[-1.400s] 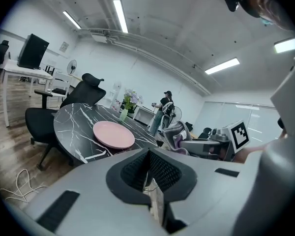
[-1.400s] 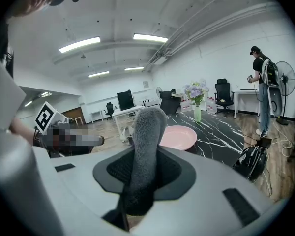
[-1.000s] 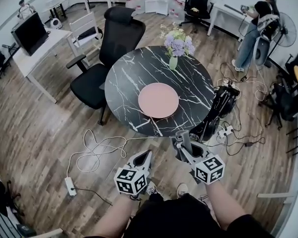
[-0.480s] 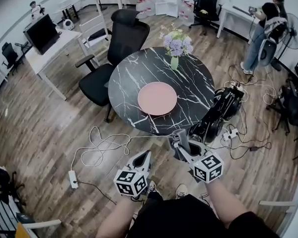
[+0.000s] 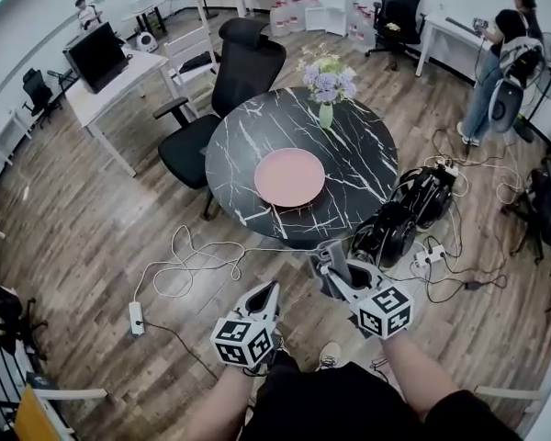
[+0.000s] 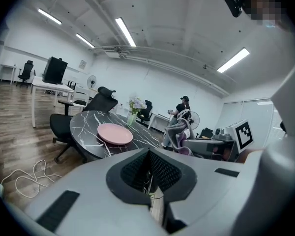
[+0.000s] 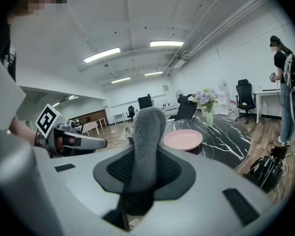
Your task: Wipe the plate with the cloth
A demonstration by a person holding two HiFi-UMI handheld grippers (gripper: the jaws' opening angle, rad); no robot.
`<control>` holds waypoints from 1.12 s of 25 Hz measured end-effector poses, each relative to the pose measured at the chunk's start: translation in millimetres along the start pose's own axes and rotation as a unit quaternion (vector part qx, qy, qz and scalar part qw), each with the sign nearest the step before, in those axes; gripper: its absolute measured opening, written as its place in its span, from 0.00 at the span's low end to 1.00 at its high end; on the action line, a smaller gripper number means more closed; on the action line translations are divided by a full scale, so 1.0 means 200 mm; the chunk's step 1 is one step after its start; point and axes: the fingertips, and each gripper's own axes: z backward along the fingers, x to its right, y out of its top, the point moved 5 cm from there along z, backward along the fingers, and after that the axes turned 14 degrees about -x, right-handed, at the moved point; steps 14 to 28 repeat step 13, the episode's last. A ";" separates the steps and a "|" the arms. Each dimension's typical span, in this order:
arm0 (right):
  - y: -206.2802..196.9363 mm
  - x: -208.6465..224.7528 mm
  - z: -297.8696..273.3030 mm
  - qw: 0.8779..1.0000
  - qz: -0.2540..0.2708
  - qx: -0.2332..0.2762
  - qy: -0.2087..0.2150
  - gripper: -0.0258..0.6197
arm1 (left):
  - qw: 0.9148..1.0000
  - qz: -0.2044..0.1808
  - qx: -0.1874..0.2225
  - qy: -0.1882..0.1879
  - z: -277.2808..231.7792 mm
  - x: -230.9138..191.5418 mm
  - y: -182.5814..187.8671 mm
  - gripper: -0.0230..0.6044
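I stand back from the table [image 5: 241, 143], so the step in hand is the approach, and I judge no wiping has begun.

A white cable [image 5: 185, 266] loops over the floor to my left front, between me and the table's near-left edge. I should step round it, not over it blind.

My left gripper [image 5: 265, 294] has its jaws pressed together with nothing between them. It has no part in the wipe itself. It would serve best coming down on the table beside the plate [image 5: 289, 176], or pressing the rim, so the plate does not slide under the strokes.

The plate lies flat near the table's middle, a little toward the near edge, with bare marble all round it. A vase [image 5: 326, 115] stands by the far edge, well apart from the plate. My strokes should stay short of it.

My right gripper [image 5: 331, 266] is clamped on the cloth [image 7: 147, 131], which sticks out past the jaws as a thick grey roll. I should lead with that free end, tilt down so the cloth and not the jaws meets the plate, and sweep in overlapping arcs from rim to middle.

Black bags [image 5: 387, 231] and cords crowd the floor by the table's near-right edge, so I should come in left of them.
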 end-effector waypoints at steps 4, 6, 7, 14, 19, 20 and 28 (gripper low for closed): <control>-0.03 0.01 0.04 1.000 0.000 0.002 0.010 0.20 | 1.000 0.005 0.001 0.009 0.01 0.05 -0.04 0.07; -0.04 0.01 0.06 1.000 0.000 0.004 0.013 0.20 | 1.000 0.005 -0.001 0.010 0.02 0.08 -0.06 0.07; -0.05 0.01 0.07 1.000 -0.001 0.006 0.014 0.20 | 1.000 0.004 -0.001 0.010 0.02 0.09 -0.07 0.07; -0.08 0.02 0.10 1.000 -0.004 0.011 0.022 0.20 | 1.000 0.003 -0.002 0.013 0.01 0.14 -0.10 0.07; -0.08 0.02 0.10 1.000 -0.004 0.011 0.022 0.20 | 1.000 0.003 -0.002 0.013 0.01 0.14 -0.10 0.07; -0.08 0.02 0.10 1.000 -0.004 0.011 0.022 0.20 | 1.000 0.003 -0.002 0.013 0.01 0.14 -0.10 0.07; -0.08 0.02 0.10 1.000 -0.004 0.011 0.022 0.20 | 1.000 0.003 -0.002 0.013 0.01 0.14 -0.10 0.07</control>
